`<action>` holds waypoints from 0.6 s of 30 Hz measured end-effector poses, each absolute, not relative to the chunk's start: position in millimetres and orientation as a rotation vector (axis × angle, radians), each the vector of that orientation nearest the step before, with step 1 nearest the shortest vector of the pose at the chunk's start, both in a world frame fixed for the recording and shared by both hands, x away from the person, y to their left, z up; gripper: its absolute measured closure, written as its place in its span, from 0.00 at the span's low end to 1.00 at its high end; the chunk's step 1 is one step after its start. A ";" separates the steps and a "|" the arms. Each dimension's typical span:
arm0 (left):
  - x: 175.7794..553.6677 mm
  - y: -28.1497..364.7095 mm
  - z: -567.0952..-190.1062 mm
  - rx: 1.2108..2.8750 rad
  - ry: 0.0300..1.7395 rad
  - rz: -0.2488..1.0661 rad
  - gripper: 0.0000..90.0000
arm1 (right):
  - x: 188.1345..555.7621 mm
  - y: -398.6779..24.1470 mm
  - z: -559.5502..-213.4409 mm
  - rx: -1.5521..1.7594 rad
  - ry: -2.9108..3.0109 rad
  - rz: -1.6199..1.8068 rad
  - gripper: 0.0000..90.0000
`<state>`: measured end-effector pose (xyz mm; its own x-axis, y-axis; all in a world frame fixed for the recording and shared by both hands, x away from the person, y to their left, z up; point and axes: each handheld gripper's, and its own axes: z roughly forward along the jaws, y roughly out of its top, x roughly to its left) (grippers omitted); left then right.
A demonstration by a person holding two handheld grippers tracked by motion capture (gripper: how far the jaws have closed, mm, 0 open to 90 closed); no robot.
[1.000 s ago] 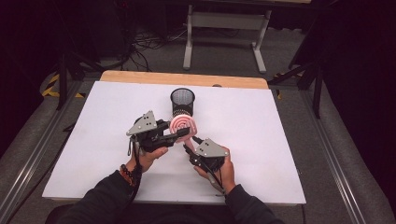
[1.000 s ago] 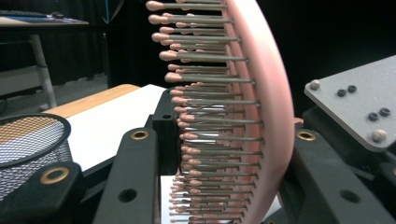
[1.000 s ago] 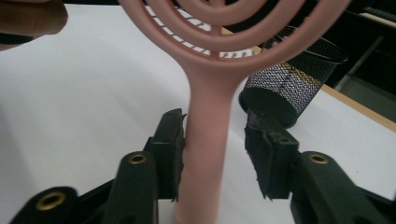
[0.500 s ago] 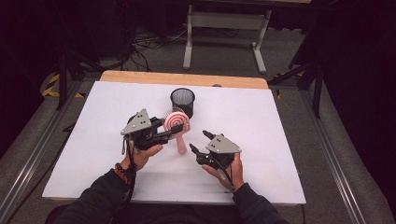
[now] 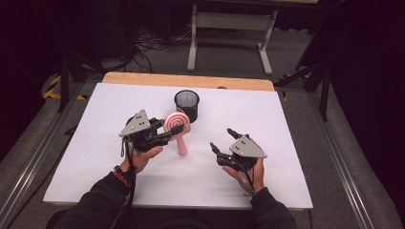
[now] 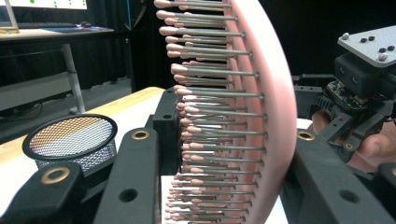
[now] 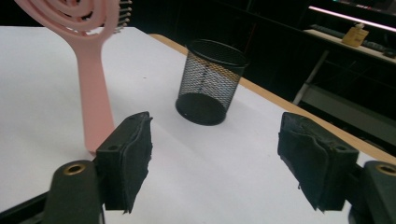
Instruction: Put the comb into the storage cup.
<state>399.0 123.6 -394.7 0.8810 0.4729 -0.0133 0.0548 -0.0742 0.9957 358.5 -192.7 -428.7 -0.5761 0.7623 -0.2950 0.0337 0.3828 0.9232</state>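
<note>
Both tongs work on one pink hairbrush (image 5: 176, 127). The left gripper (image 5: 168, 134) is clamped on the round head of the brush, one jaw on the bristle face and one on the smooth back, so the brush stands upright with its handle hanging down and the handle tip at or just above the white table (image 5: 296, 143). I think this grip is chosen so that the handle stays free and can go first into the cup.

The right gripper (image 5: 221, 139) holds nothing. Its jaws have just been opening, and in the right gripper view there is only bare table between the two pads (image 7: 133, 158). It now sits well apart from the brush, to the side of it, and this gives the left hand (image 5: 143, 157) room to carry the brush alone.

The black mesh cup (image 5: 186, 104) stands just beyond the left gripper, near the brush head, upright and with its mouth open.

The brush looks like hard, smooth plastic, with a spiral-cut round head. Its bristles (image 6: 205, 116) are thin grey pins with small pink ball tips, in neat rows. The cup is a fine wire net with a solid rim and base. The jaw pads look like soft dark foam, a little worn at the edges.
</note>
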 end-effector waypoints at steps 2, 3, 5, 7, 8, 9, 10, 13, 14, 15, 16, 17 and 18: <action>398.7 124.4 -393.8 1.621 0.418 0.369 0.70 | 356.9 -197.6 -429.3 0.684 1.888 1.228 0.29; 399.0 124.9 -393.3 1.619 0.417 0.369 0.70 | 355.9 -200.1 -429.6 0.683 1.882 1.226 0.28; 399.3 126.8 -392.0 1.617 0.417 0.375 0.70 | 354.4 -205.2 -430.3 0.684 1.875 1.233 0.28; 399.6 128.5 -390.9 1.609 0.418 0.377 0.70 | 353.0 -209.7 -430.9 0.681 1.868 1.231 0.27; 399.4 129.2 -390.4 1.607 0.420 0.375 0.70 | 352.2 -212.0 -431.2 0.680 1.864 1.235 0.26; 399.6 130.7 -389.6 1.606 0.419 0.382 0.70 | 351.5 -213.6 -431.4 0.680 1.862 1.235 0.26; 399.8 132.1 -388.8 1.605 0.420 0.384 0.70 | 350.7 -216.4 -431.9 0.678 1.856 1.240 0.25; 400.1 136.4 -387.2 1.594 0.431 0.384 0.70 | 348.8 -221.8 -432.6 0.681 1.847 1.241 0.24; 400.7 137.8 -386.8 1.586 0.433 0.384 0.70 | 348.2 -223.5 -432.9 0.680 1.846 1.242 0.23; 400.9 138.9 -386.5 1.583 0.438 0.383 0.70 | 347.6 -225.1 -433.2 0.680 1.843 1.241 0.23; 401.3 140.4 -385.8 1.581 0.442 0.385 0.70 | 347.3 -226.3 -433.5 0.682 1.840 1.241 0.23; 401.5 141.5 -385.3 1.575 0.445 0.391 0.70 | 346.7 -228.3 -434.0 0.686 1.839 1.237 0.22; 401.5 142.4 -384.8 1.576 0.448 0.393 0.70 | 346.2 -230.5 -434.6 0.689 1.840 1.238 0.22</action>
